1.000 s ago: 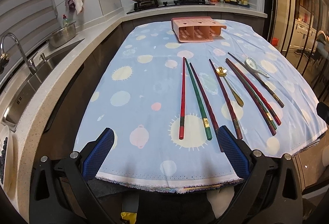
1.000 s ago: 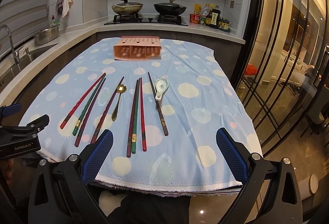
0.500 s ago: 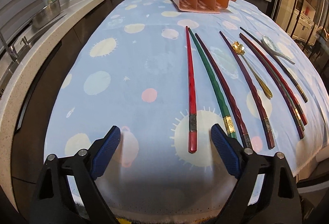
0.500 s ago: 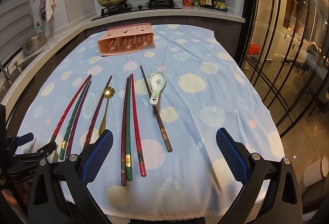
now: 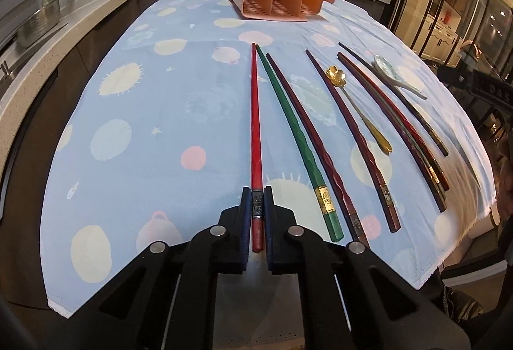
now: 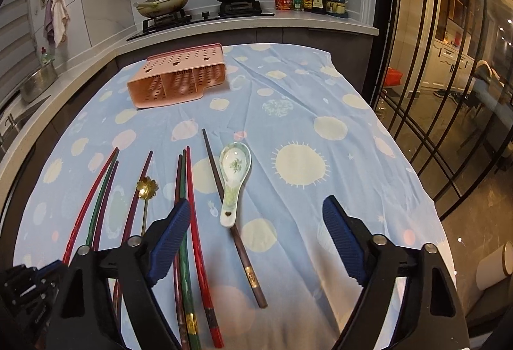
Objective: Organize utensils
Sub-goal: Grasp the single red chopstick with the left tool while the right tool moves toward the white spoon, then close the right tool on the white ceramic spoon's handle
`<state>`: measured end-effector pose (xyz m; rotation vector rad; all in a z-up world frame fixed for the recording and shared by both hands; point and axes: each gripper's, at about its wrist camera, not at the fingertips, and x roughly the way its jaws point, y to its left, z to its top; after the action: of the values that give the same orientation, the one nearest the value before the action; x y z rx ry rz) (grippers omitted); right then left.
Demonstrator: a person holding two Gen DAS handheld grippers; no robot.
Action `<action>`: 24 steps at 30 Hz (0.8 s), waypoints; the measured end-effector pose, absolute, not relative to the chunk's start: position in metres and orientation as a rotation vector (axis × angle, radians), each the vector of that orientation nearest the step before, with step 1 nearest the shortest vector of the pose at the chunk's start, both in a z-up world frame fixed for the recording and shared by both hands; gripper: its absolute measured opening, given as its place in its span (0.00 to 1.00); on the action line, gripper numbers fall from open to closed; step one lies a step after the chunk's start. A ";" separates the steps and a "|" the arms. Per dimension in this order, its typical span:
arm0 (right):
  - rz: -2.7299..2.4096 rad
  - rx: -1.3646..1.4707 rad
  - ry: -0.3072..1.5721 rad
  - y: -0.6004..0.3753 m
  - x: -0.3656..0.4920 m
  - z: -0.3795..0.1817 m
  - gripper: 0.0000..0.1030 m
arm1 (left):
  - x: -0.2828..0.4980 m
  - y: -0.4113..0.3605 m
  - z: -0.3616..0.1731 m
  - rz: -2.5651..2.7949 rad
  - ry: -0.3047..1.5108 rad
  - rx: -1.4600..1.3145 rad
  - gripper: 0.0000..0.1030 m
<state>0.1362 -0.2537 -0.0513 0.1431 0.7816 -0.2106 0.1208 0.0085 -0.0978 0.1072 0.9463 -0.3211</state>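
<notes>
Left gripper (image 5: 256,205) has just closed on the butt end of the red lacquered chopstick (image 5: 255,125), still flat on the blue dotted cloth (image 5: 144,112). Right gripper (image 6: 256,241) is narrowing, nothing gripped, straddling a red chopstick (image 6: 195,221) and a dark brown chopstick (image 6: 235,234) by the white ceramic spoon (image 6: 234,170). Pick step. Next: lift, carry to the pink perforated caddy (image 5: 275,3) lying on its side far back, mouth facing us; feed tip-first.

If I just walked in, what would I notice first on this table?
The left claw pinching the thick end of a red chopstick at the near edge of the spotty blue tablecloth. Beside it lies a row of colourful chopsticks, with a gold flower spoon among them. A pink holder lies tipped over at the far end.
</notes>
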 end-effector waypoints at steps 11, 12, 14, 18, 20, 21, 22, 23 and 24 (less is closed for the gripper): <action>-0.194 0.203 0.851 -0.259 0.182 -0.082 0.35 | 0.124 0.012 -0.098 -0.343 0.948 0.087 0.07; -0.202 0.195 0.847 -0.259 0.181 -0.082 0.35 | 0.123 0.012 -0.098 -0.343 0.946 0.088 0.07; -0.212 0.185 0.853 -0.260 0.180 -0.084 0.35 | 0.123 0.012 -0.098 -0.342 0.944 0.089 0.07; -0.204 0.199 0.873 -0.263 0.177 -0.090 0.33 | 0.125 0.015 -0.098 -0.347 0.954 0.062 0.07; -0.198 0.215 0.886 -0.264 0.176 -0.094 0.25 | 0.126 0.015 -0.098 -0.349 0.956 0.060 0.07; -0.195 0.222 0.891 -0.265 0.176 -0.096 0.21 | 0.126 0.015 -0.098 -0.349 0.957 0.062 0.07; -0.194 0.222 0.894 -0.265 0.176 -0.097 0.21 | 0.126 0.014 -0.098 -0.347 0.957 0.066 0.07; -0.194 0.219 0.897 -0.265 0.177 -0.098 0.19 | 0.126 0.014 -0.098 -0.346 0.956 0.069 0.07; -0.191 0.219 0.899 -0.264 0.177 -0.099 0.17 | 0.126 0.014 -0.098 -0.345 0.957 0.069 0.07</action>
<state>0.1768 -0.2645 -0.0986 0.2188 0.8992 -0.1914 0.1261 0.0140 -0.0980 0.0690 0.9568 -0.3450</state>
